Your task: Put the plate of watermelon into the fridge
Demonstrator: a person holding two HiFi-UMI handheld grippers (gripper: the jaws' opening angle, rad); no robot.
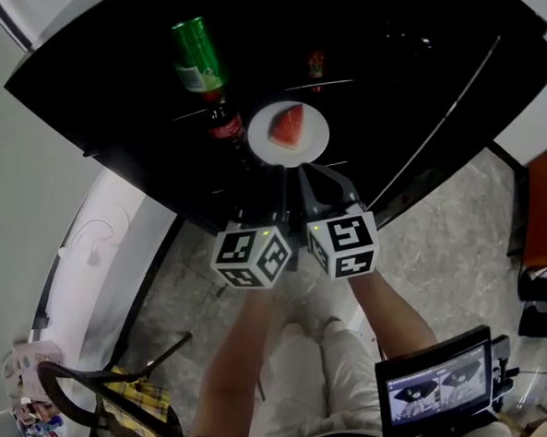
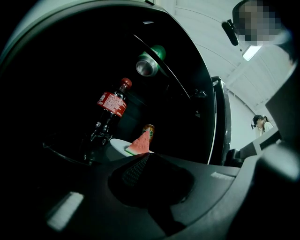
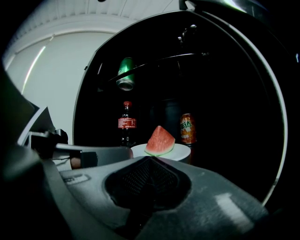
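We see the left gripper with its jaws pressed together and nothing between them. Right gripper is the same: jaws together, empty. The right tips sit at the near rim of the plate. We cannot tell if they touch it, because the tips hide that bit of rim. The plate also lies just beyond the left tips.

The plate stands on a shelf inside the fridge, with the watermelon wedge upright on it. A cola bottle is just left of the plate and an orange can is behind it. A green can lies on the shelf above.

The interior is very dark, so we can hardly make out the shelf edges. In the head view the gripper fingers blend into the black.
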